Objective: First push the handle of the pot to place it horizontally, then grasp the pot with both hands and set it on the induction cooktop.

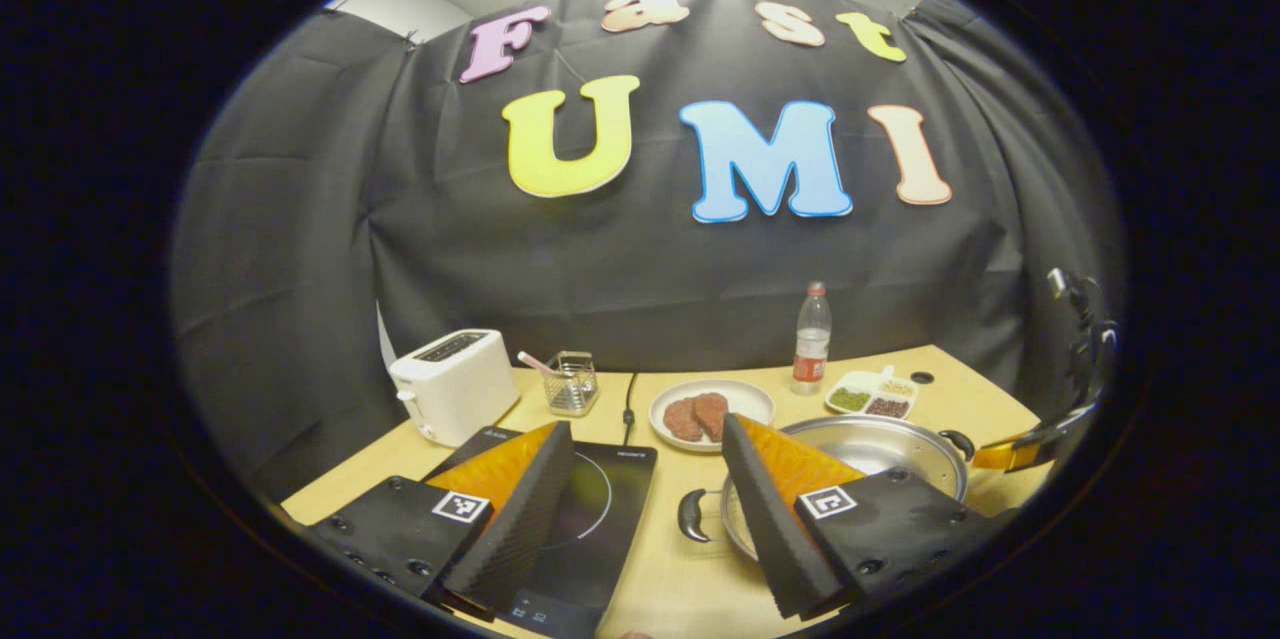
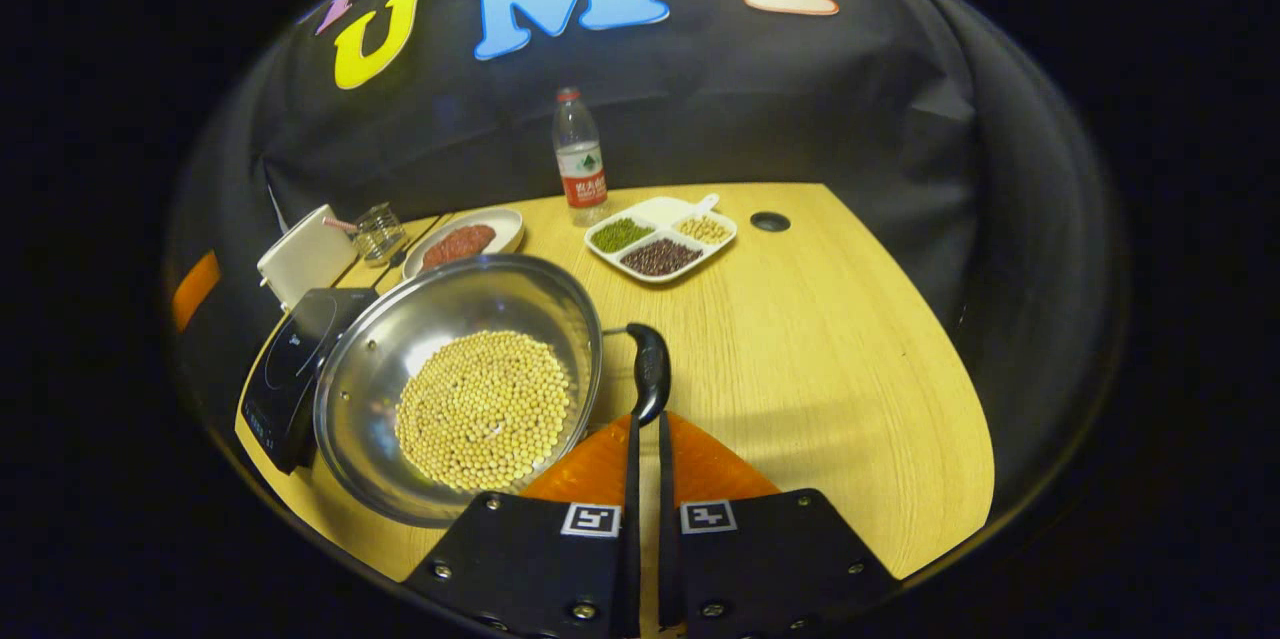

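Pale wooden table [image 2: 830, 339] fills the booth, black cloth behind it. Nearest, my right gripper [image 2: 647, 429] has its fingers nearly together, tips at the pot's near handle [image 2: 650, 371]; I cannot tell if they press it. The pot [image 2: 465, 384], steel and holding yellow beans [image 2: 485, 409], sits on the table, touching the black cooktop [image 2: 290, 359] on its left. My left gripper [image 1: 645, 479] is spread wide, one finger over the cooktop, the other over the pot. Beyond the pot: a plate of meat [image 2: 465, 239], a divided dish [image 2: 660, 239], a water bottle [image 2: 580, 159], a toaster [image 2: 300, 254].
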The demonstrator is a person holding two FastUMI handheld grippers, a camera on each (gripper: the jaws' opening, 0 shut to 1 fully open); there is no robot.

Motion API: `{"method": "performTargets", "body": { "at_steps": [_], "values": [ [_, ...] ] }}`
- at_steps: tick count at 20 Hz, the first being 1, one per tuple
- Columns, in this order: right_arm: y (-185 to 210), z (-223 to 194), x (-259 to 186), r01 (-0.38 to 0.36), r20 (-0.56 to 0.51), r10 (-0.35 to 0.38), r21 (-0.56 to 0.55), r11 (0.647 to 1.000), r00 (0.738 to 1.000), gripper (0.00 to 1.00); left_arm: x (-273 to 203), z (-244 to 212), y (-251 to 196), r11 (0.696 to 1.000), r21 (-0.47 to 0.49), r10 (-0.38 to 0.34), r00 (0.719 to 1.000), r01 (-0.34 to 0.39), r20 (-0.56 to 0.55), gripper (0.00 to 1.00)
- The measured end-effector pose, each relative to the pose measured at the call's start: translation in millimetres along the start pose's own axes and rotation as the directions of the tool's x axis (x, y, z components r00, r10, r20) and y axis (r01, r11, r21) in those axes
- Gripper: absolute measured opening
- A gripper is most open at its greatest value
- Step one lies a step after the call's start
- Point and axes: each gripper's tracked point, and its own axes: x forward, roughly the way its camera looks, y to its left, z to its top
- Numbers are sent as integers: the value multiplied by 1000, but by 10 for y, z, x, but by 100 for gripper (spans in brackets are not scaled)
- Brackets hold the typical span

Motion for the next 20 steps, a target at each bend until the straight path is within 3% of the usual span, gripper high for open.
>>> {"method": "performTargets", "body": {
  "at_steps": [1, 2, 4, 6, 12, 16, 19, 20],
  "values": [
    [15, 85, -60, -3, 39, 3, 10, 1000, 999, 8, 38, -64, -44, 1000, -9, -15, 1000, 15, -15, 99],
    [24, 194, -92, -11, 79, 9, 21, 1000, 997, 10, 73, -104, -73, 999, -19, -28, 999, 28, -22, 94],
    [56, 316, -164, -18, 142, 14, 27, 999, 990, 61, 169, -186, -154, 998, -34, -59, 997, 57, -43, 100],
    [50, 406, -96, 2, 181, -7, 27, 1000, 984, 100, 267, -290, -232, 996, -40, -88, 994, 86, -65, 97],
    [166, 372, 44, 2, 177, -2, 4, 1000, 984, 100, 593, -736, -447, 984, -75, -172, 969, 160, -180, 100],
    [215, 278, 185, -8, 141, 9, -3, 1000, 990, 100, 785, -1028, -509, 982, -68, -188, 948, 177, -255, 95],
    [205, 217, 324, 2, 115, -2, -2, 1000, 993, 100, 880, -1269, -543, 981, -78, -192, 930, 176, -312, 95],
    [203, 188, 376, 7, 101, -7, 2, 1000, 995, 100, 904, -1357, -549, 982, -82, -187, 924, 170, -334, 99]
  ]
}}
